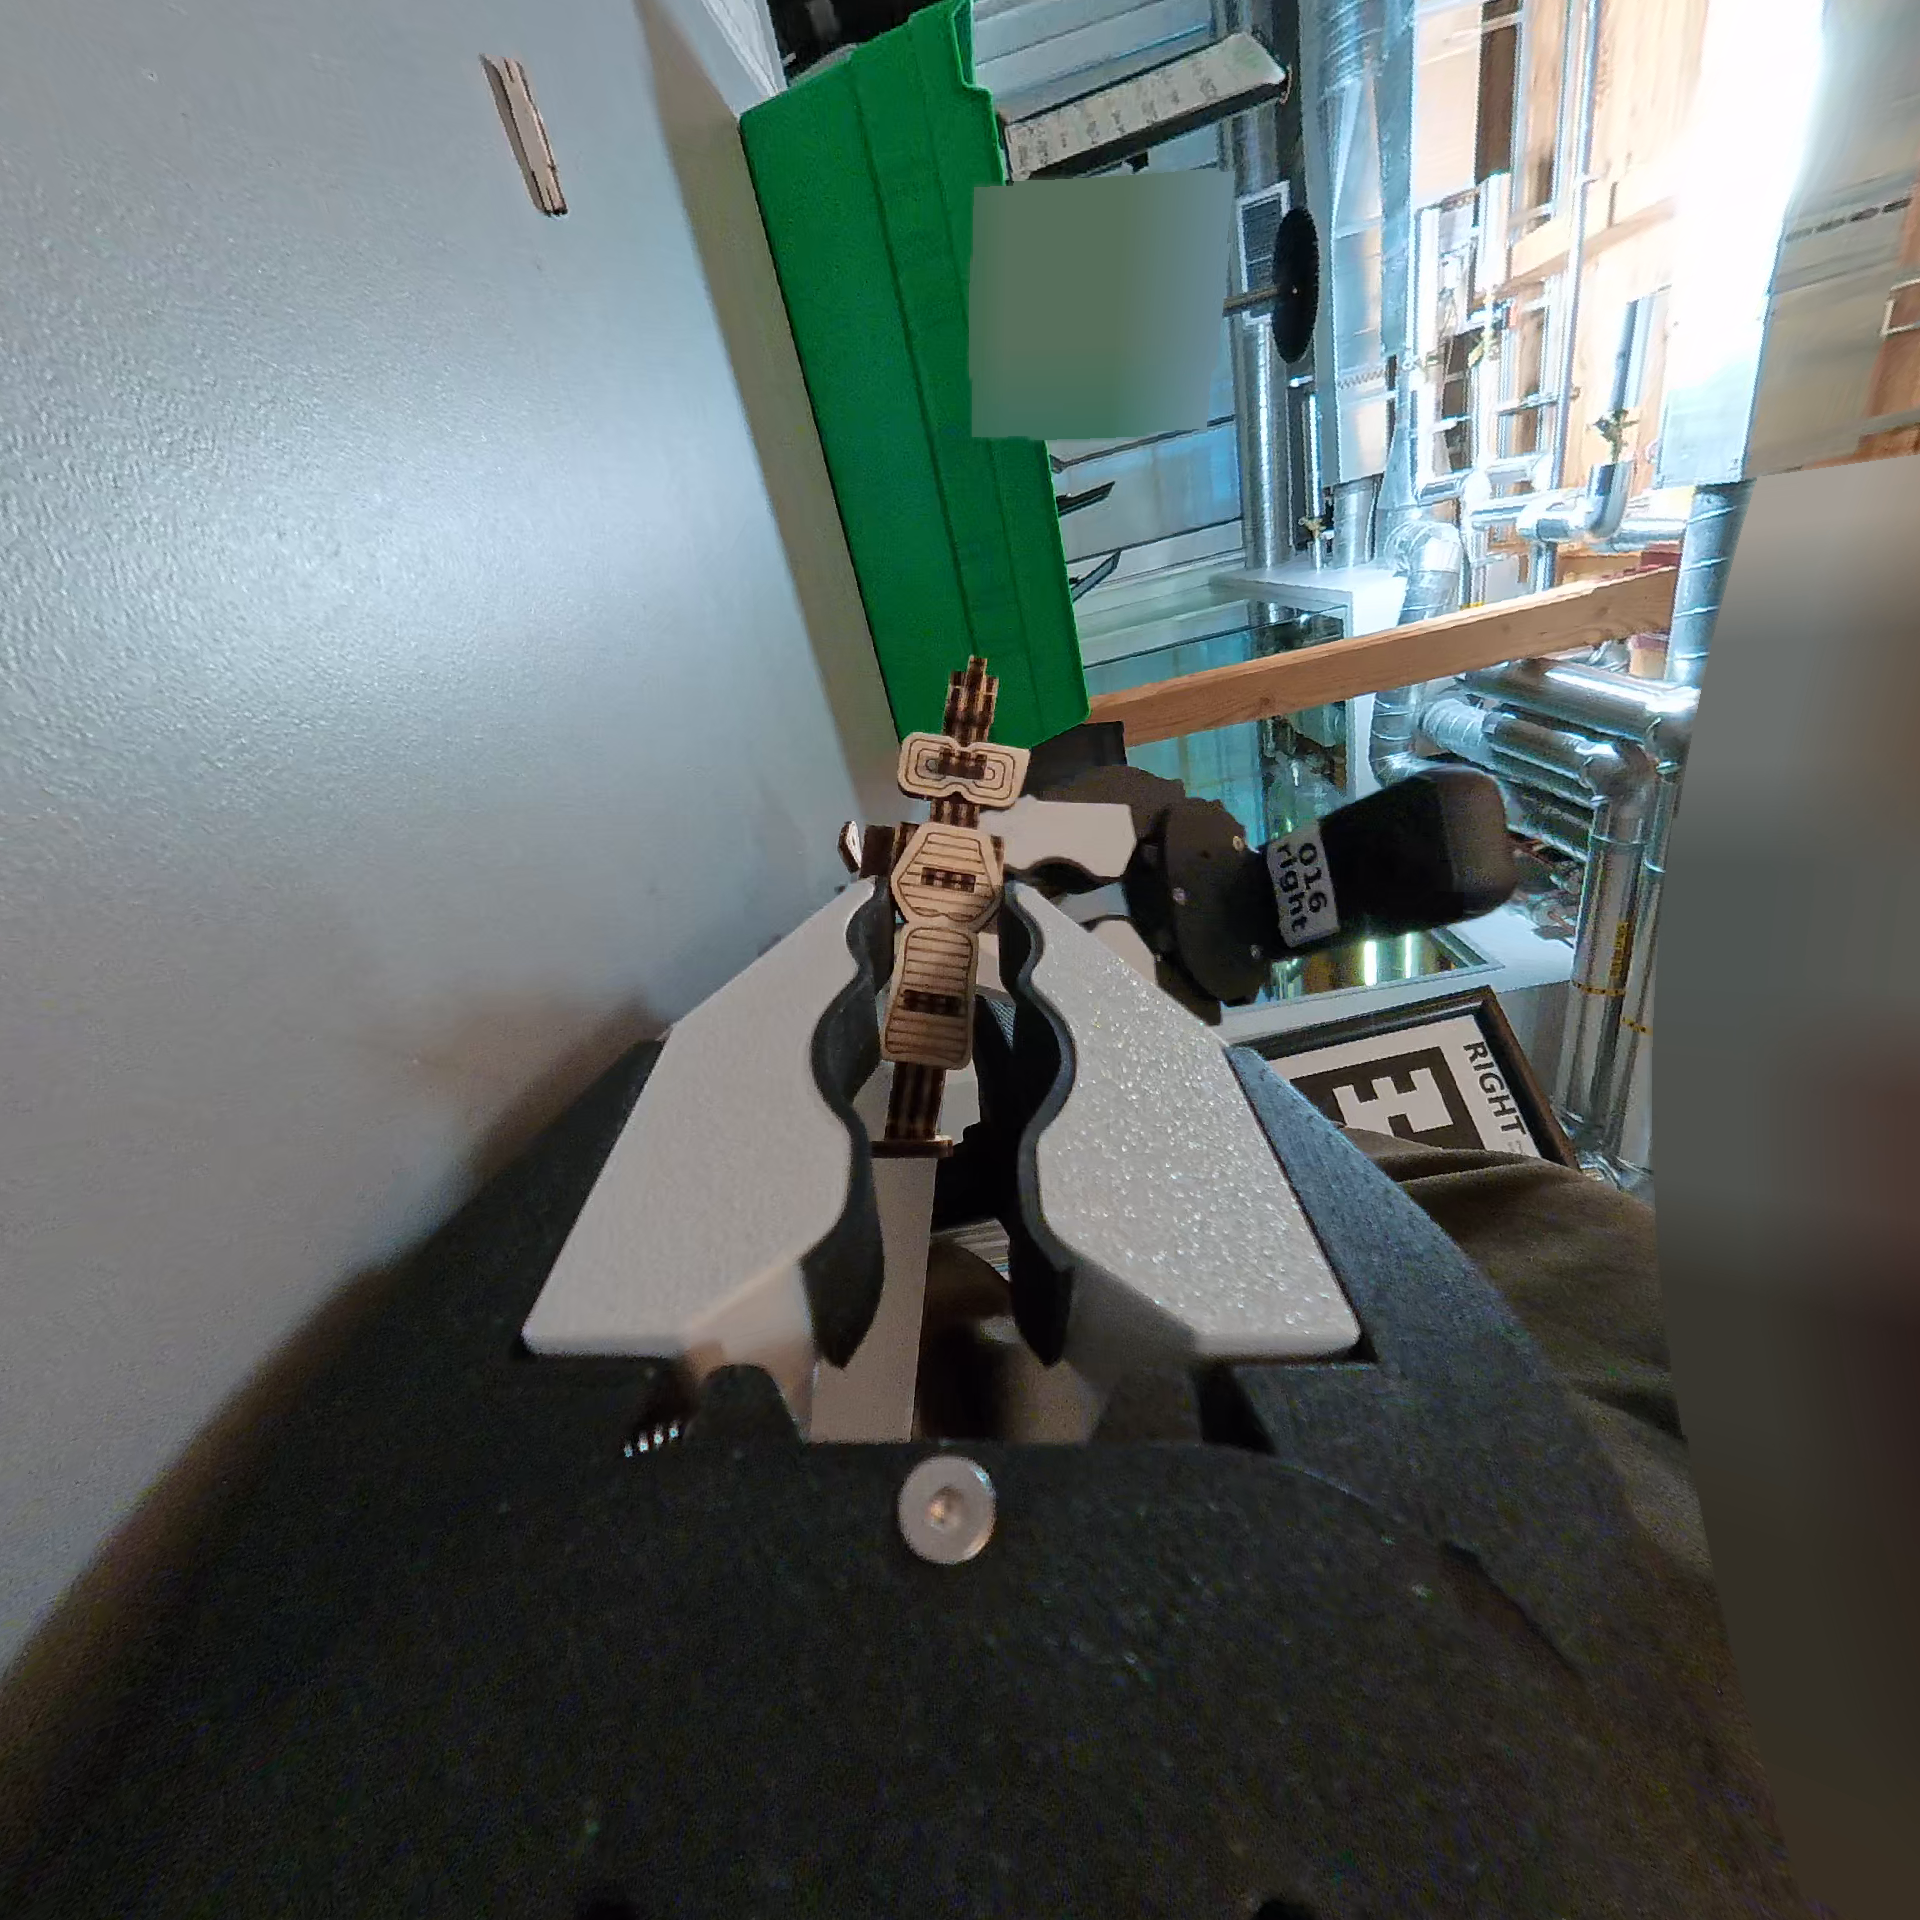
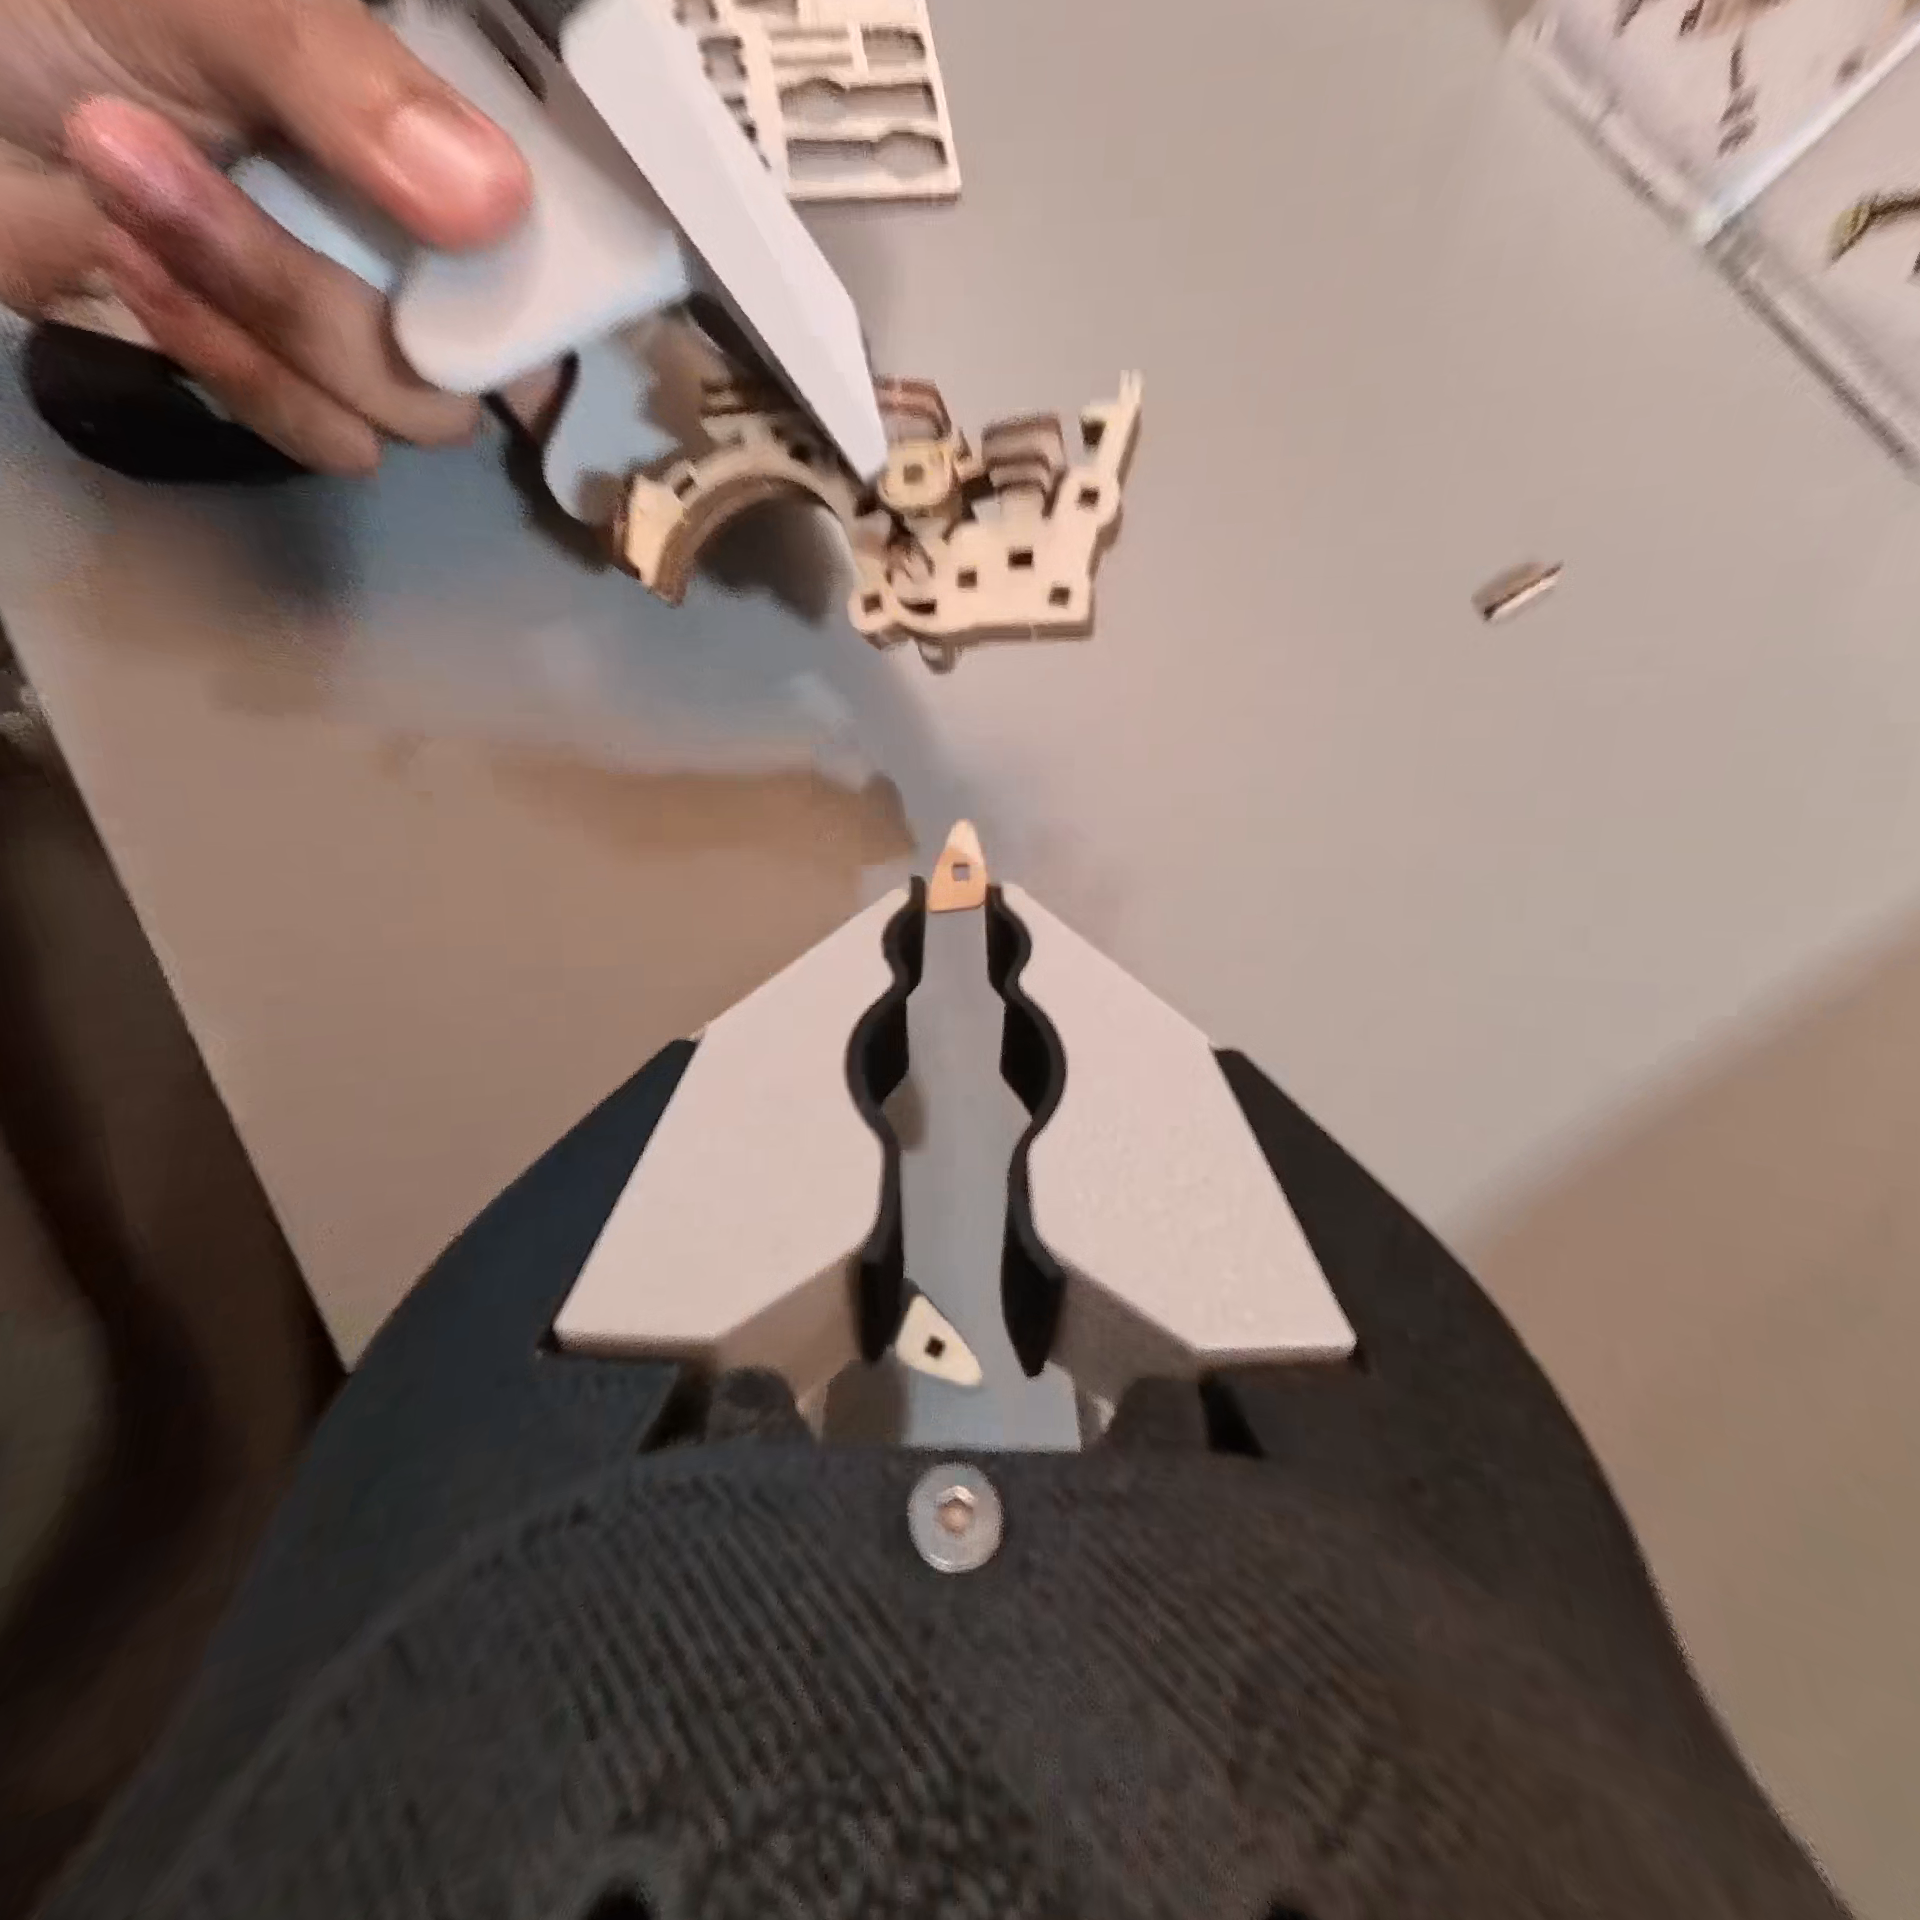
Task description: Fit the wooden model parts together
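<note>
Close in, the right gripper (image 2: 958, 891) pinches a small pointed wooden tab with a square hole (image 2: 957, 883) between the very tips of its white fingers; the tab sticks out past them above the pale grey tabletop (image 2: 1403, 436). A second wooden tab of the same shape (image 2: 940, 1350) lies low between the finger bases. Beyond, the left gripper (image 1: 940, 935) is clamped on a partly built, pale laser-cut wooden model (image 1: 940, 925), seen edge-on in the left wrist view as a stack of engraved plates on a striped spine; from the right wrist view the model (image 2: 966, 530) hangs above the table, arch-shaped at one end, with the person's hand (image 2: 239, 208) on the gripper handle. Farther off lie a loose wooden strip (image 2: 1517, 592) and a punched-out wooden parts sheet (image 2: 852, 104), and an upright green plastic bin (image 1: 904, 416) stands at the table's edge.
</note>
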`<state>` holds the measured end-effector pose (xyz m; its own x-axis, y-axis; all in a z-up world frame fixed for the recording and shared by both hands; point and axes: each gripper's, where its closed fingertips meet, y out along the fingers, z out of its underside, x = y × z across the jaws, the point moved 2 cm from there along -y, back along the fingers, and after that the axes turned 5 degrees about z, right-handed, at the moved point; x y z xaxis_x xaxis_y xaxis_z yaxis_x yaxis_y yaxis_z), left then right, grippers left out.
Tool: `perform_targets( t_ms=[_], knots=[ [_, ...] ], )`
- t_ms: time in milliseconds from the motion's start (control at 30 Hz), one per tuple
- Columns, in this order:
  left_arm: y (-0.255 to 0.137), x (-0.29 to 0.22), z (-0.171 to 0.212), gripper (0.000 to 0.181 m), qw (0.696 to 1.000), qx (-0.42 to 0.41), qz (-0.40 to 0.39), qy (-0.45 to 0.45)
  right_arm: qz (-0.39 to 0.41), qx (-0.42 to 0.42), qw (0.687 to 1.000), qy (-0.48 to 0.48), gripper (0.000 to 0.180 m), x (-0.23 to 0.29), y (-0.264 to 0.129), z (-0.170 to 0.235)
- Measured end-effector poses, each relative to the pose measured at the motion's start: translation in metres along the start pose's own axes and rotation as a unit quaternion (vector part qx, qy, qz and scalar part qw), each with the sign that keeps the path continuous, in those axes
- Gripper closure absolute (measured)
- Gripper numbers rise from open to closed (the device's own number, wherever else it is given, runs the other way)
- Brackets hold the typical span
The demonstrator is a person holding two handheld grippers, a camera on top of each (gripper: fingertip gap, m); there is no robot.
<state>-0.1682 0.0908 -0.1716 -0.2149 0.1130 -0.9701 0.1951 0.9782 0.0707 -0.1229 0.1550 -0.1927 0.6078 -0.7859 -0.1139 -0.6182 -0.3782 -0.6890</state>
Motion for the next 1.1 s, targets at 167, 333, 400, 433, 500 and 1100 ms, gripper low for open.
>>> perform_targets(
  t_ms=[167,333,400,433,500,1100],
  knots=[
    [0.0,0.0,0.0,0.165,1.0,0.0,0.002,-0.002,0.001,0.027,1.0,0.016,0.17,-0.003,0.006,0.01],
    [-0.001,-0.001,0.0,0.165,1.0,0.0,0.004,-0.003,0.007,0.035,0.999,0.018,0.163,-0.006,0.009,0.014],
    [-0.001,-0.001,0.0,0.165,1.0,0.0,0.004,-0.003,0.007,0.039,0.999,0.034,0.156,-0.008,0.008,0.016],
    [-0.001,-0.001,0.0,0.165,1.0,0.0,0.004,-0.003,0.002,0.04,0.998,0.046,0.158,-0.008,0.008,0.017],
    [0.0,0.0,0.0,0.164,1.0,0.0,0.004,-0.003,-0.009,0.036,0.997,0.072,0.16,-0.009,0.008,0.016],
    [0.0,-0.001,0.0,0.165,1.0,0.0,0.004,-0.002,0.021,0.01,1.0,0.006,0.176,-0.003,0.006,0.004]
  ],
)
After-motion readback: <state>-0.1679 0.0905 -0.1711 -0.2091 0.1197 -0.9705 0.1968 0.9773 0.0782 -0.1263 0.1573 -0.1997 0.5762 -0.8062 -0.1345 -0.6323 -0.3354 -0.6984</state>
